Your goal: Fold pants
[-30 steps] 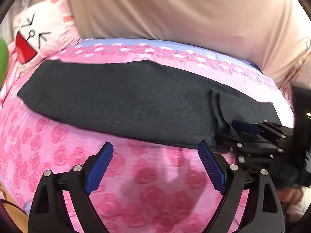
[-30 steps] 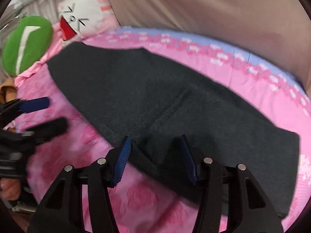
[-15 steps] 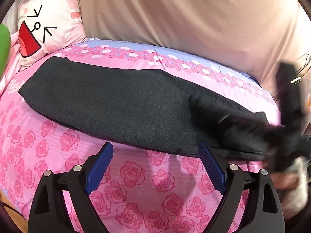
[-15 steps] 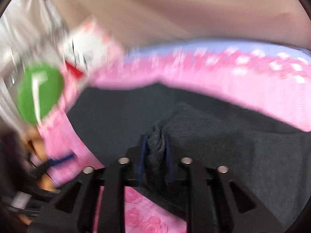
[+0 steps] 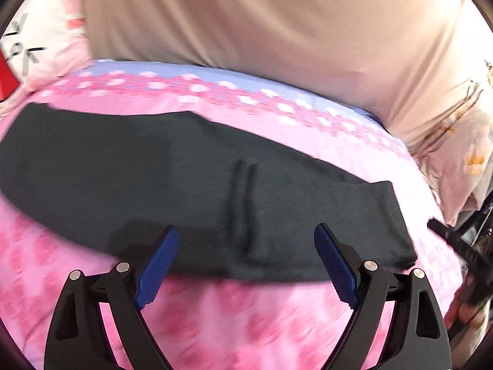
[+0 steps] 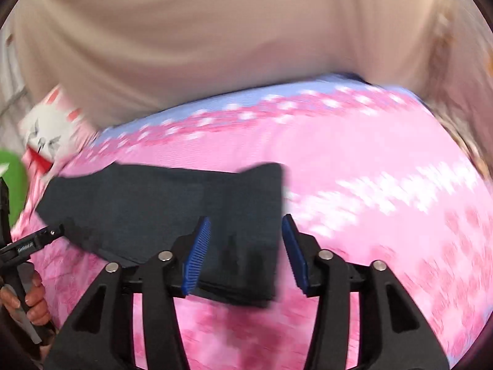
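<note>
Dark grey pants (image 5: pixel 191 185) lie flat and long on the pink rose bedspread (image 5: pixel 234 323), folded lengthwise. In the left wrist view my left gripper (image 5: pixel 246 265) is open and empty just above the pants' near edge. In the right wrist view the pants (image 6: pixel 160 209) end at a square right edge, and my right gripper (image 6: pixel 243 252) is open over that end, with nothing between the pads. The left gripper's body shows at the left edge of the right wrist view (image 6: pixel 27 240).
A white cartoon-face pillow (image 5: pixel 40 43) and a green cushion (image 6: pixel 12 185) lie at the bed's left end. A beige sheet (image 5: pixel 262 21) hangs behind the bed. A floral pillow (image 5: pixel 462 141) sits at the right.
My right gripper was shut on a bunch of pants fabric half a second ago; it has let go and opened, and now sits over the right end. My left gripper moved closer to the pants.
</note>
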Motion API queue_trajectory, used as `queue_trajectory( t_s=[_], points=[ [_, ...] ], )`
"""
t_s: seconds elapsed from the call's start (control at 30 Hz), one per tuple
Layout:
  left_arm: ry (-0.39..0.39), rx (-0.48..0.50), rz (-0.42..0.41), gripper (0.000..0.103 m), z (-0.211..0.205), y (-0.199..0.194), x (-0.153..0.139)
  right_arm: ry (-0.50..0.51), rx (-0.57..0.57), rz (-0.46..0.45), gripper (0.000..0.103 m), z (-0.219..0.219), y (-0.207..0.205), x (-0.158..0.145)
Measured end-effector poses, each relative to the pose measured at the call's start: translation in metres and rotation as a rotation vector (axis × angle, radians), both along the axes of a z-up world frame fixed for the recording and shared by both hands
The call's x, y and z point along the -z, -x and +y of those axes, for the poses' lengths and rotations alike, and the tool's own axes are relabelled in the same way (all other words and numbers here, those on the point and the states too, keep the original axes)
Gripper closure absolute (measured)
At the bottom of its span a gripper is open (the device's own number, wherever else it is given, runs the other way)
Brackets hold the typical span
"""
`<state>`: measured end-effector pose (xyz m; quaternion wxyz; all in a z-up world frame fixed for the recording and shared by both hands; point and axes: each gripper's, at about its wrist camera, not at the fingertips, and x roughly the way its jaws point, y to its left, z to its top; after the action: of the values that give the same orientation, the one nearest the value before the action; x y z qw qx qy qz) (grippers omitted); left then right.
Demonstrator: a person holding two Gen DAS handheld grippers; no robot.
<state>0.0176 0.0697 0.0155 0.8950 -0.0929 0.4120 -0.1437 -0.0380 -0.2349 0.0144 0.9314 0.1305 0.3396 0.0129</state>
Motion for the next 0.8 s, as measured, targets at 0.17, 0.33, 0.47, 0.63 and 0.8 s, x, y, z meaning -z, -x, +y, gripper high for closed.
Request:
queue_trajectory(
  t_s=[0.17, 0.33, 0.47, 0.63, 0.8],
  points=[
    [-0.130, -0.020, 0.076, 0.095, -0.036, -0.045, 0.032, -0.003, -0.016, 0.025, 0.052, -0.007, 0.000, 0.015],
    [-0.314, -0.116, 0.055, 0.103, -0.030, -0.054, 0.030, -0.039, -0.049, -0.012, 0.048, -0.011, 0.003, 0.011],
    [-0.263, -0.087, 0.071, 0.101, -0.020, -0.050, 0.032, -0.076, -0.077, 0.089, 0.041, -0.005, -0.015, 0.038],
    [-0.203, -0.094, -0.010, 0.060, -0.014, -0.026, 0.006, -0.306, -0.106, 0.130, 0.039, -0.011, -0.030, 0.058],
    [-0.164, -0.060, -0.030, 0.055, -0.022, -0.017, -0.004, -0.414, -0.126, 0.120, 0.088, -0.009, -0.042, 0.065]
  ],
)
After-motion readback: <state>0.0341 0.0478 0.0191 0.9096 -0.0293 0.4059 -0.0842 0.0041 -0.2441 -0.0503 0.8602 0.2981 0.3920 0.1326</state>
